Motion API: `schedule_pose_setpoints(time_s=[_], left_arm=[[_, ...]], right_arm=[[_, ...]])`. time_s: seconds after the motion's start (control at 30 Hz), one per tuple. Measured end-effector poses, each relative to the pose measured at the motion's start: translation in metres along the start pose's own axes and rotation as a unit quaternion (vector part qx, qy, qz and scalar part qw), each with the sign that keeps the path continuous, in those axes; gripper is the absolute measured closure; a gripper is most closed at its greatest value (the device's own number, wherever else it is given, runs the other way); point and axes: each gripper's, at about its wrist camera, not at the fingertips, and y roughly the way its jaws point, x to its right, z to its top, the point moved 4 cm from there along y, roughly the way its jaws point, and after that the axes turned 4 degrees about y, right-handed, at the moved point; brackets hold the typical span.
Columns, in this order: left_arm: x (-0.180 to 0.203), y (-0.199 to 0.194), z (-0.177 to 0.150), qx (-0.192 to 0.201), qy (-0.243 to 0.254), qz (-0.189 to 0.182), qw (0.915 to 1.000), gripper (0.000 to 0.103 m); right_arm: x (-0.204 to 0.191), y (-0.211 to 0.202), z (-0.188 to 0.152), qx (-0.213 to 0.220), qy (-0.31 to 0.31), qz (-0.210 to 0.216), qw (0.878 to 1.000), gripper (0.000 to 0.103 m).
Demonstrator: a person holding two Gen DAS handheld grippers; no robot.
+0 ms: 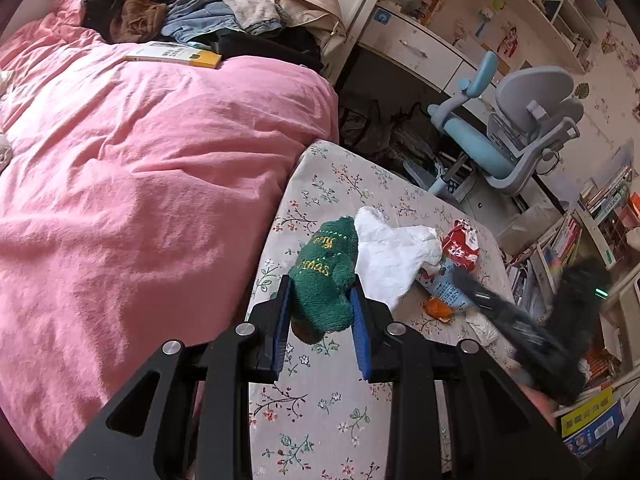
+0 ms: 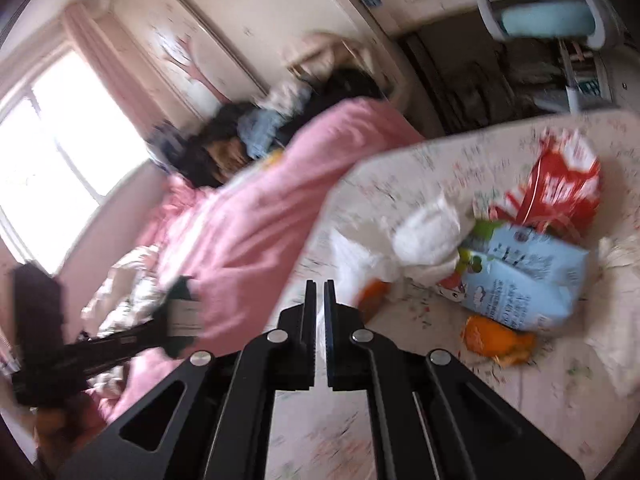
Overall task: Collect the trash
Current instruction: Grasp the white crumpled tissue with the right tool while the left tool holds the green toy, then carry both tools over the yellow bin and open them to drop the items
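On the floral sheet (image 1: 320, 400), trash is waiting.
Left gripper (image 1: 320, 304) is clamping a green sock (image 1: 324, 276); right gripper (image 2: 319, 292), pinched shut on nothing, is sitting nearer the wrappers (image 2: 528, 280) lying ahead-right.

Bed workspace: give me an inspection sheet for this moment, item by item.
Surface: floral sheet beside a pink duvet.
Job's things: white crumpled tissue, red snack wrapper, light blue snack packet, orange peel, grouped on the sheet.
Clutter: green plush Christmas sock; heap of clothes; yellow-edged box.
Grippers: left gripper shut on the sock; right gripper shut, apparently on thin white plastic, blurred.
Cables: nothing seen.
Surroundings: blue-grey desk chair, white desk, bookshelf, window.
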Motion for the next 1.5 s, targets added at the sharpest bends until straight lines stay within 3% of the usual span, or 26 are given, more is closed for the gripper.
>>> schedule_pose_setpoints(time_s=[0.1,0.17,0.2,0.23,0.27,0.33,0.5,0.6,0.67,0.7,0.73,0.93,1.17,1.33,1.5], left_arm=[[0.000,-0.003,-0.003,0.002,-0.004,-0.003,1.0000,0.078],[-0.002,-0.006,-0.007,-0.001,-0.012,-0.007,0.9999,0.077],[-0.002,-0.007,-0.010,-0.003,-0.017,-0.013,0.9998,0.077],[-0.002,-0.009,-0.013,-0.004,-0.020,-0.018,0.9996,0.077],[-0.001,-0.010,-0.016,-0.004,-0.019,-0.019,0.9996,0.077],[0.000,-0.012,-0.021,-0.005,-0.013,-0.014,0.9998,0.077],[-0.003,-0.010,-0.016,-0.005,-0.012,-0.014,0.9998,0.077],[-0.005,-0.008,-0.006,0.000,-0.015,-0.019,0.9997,0.077],[-0.004,-0.008,-0.002,0.004,-0.011,-0.017,0.9998,0.077],[-0.003,-0.008,0.000,0.005,-0.010,-0.016,0.9998,0.077],[-0.003,-0.007,0.002,0.006,-0.009,-0.016,0.9998,0.077],[-0.004,-0.013,0.010,0.018,-0.015,-0.025,0.9994,0.077],[0.003,-0.027,-0.004,0.023,-0.004,-0.050,0.9985,0.077],[0.020,-0.037,-0.029,0.009,0.017,-0.073,0.9972,0.077],[0.043,-0.047,-0.086,-0.032,0.046,-0.088,0.9945,0.077]], right_arm=[[-0.012,-0.040,-0.004,0.024,-0.010,0.018,1.000,0.099],[-0.011,-0.051,-0.012,0.014,-0.010,0.013,1.000,0.095],[-0.005,-0.051,-0.019,0.005,0.002,-0.003,1.000,0.087],[0.001,-0.048,-0.022,-0.003,0.014,-0.016,1.000,0.049],[0.007,-0.042,-0.024,-0.009,0.030,-0.028,0.999,0.030],[0.016,-0.028,-0.028,-0.010,0.062,-0.028,0.998,0.030],[0.018,0.040,-0.020,-0.041,0.040,-0.066,0.996,0.030],[0.022,0.076,-0.009,-0.037,0.040,-0.085,0.995,0.037],[0.023,0.094,-0.004,-0.037,0.034,-0.095,0.994,0.062],[0.023,0.103,-0.001,-0.040,0.030,-0.097,0.994,0.096],[0.022,0.106,0.001,-0.040,0.029,-0.095,0.994,0.102],[0.000,0.064,0.011,0.001,0.044,-0.007,0.999,0.102],[-0.048,-0.036,0.020,0.029,0.006,0.057,0.998,0.102],[-0.065,-0.102,-0.016,0.008,-0.004,0.072,0.997,0.102],[-0.059,-0.140,-0.086,-0.052,-0.005,0.041,0.998,0.102]])
